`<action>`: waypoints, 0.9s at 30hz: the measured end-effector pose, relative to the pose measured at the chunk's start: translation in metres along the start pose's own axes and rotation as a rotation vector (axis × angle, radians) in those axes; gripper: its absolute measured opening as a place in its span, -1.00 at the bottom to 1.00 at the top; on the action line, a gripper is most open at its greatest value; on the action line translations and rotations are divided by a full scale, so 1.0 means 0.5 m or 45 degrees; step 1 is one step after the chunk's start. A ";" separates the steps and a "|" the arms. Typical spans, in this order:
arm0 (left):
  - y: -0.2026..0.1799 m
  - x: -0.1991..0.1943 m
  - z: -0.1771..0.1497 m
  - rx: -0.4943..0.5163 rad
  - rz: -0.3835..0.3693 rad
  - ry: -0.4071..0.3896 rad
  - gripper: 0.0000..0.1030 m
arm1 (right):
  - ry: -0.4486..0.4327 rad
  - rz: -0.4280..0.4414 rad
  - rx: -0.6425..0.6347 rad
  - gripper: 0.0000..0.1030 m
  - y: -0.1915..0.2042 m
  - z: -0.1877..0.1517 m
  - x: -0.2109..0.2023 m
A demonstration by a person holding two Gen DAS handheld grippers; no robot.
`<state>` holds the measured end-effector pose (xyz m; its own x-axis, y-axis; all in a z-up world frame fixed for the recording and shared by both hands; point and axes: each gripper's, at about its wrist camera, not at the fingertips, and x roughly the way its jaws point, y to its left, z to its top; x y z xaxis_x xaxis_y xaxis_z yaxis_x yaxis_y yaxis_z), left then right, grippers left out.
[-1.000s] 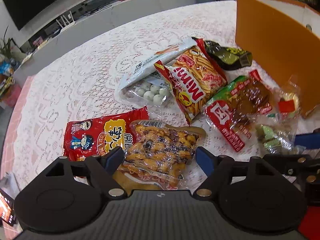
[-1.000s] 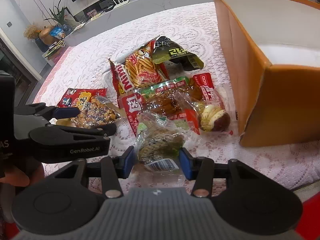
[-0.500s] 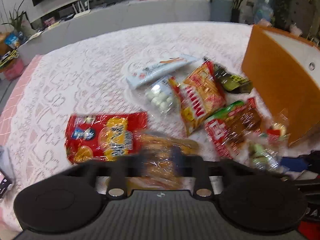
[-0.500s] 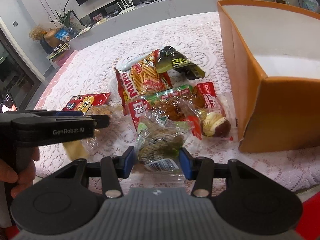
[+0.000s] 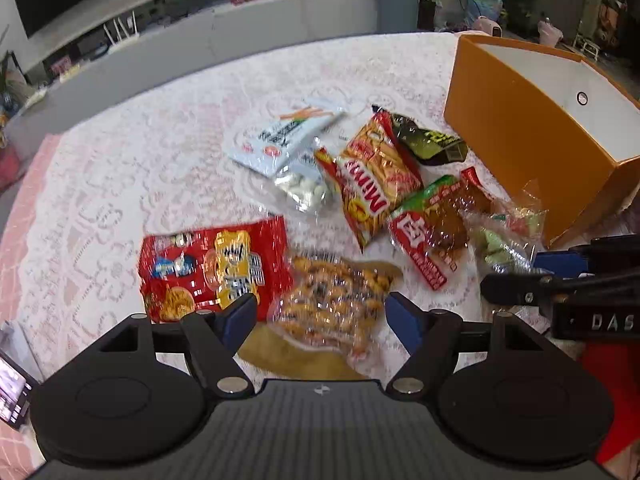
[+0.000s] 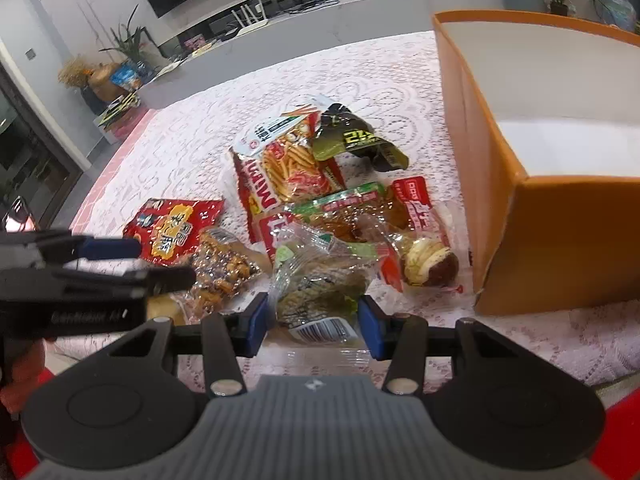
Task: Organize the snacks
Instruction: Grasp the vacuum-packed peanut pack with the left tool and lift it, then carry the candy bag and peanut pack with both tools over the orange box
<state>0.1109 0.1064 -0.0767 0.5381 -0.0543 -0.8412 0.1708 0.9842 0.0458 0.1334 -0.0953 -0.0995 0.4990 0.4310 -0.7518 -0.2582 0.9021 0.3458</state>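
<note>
Near the tablecloth's (image 5: pixel 160 128) front edge, my left gripper (image 5: pixel 320 316) is opening, the clear nut pack (image 5: pixel 336 300) lying loose between its jaws. My right gripper (image 6: pixel 312 324) seems clamped on the green-filled packet (image 6: pixel 320 284), nearer the orange box (image 6: pixel 560 248) alongside.

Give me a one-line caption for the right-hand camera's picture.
Right gripper, fingers around a clear snack packet, beside an open orange box on a lace-covered table.
</note>
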 end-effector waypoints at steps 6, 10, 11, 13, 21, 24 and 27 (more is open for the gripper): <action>0.007 0.026 0.011 -0.022 0.022 0.022 0.67 | 0.023 0.023 0.050 -0.09 -0.014 0.001 0.006; -0.039 0.051 0.018 0.193 0.020 0.053 0.71 | 0.045 0.038 0.064 -0.08 -0.016 0.000 0.012; -0.048 0.062 0.017 0.238 0.027 0.077 0.71 | 0.047 0.042 0.071 -0.08 -0.018 0.001 0.013; -0.060 0.079 0.014 0.292 0.055 0.108 0.72 | 0.047 0.047 0.085 -0.08 -0.021 0.000 0.013; -0.029 0.103 0.013 0.188 -0.014 0.096 1.00 | 0.077 0.053 0.103 -0.08 -0.025 -0.001 0.024; -0.012 0.108 0.013 0.121 -0.062 0.105 1.00 | 0.081 0.050 0.108 -0.07 -0.025 -0.002 0.026; -0.014 0.107 0.012 0.107 -0.070 0.098 0.92 | 0.087 0.045 0.102 -0.07 -0.023 -0.002 0.028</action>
<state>0.1435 0.0958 -0.1186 0.4614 -0.0917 -0.8825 0.2684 0.9625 0.0404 0.1425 -0.0995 -0.1147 0.4327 0.4625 -0.7739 -0.2063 0.8864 0.4144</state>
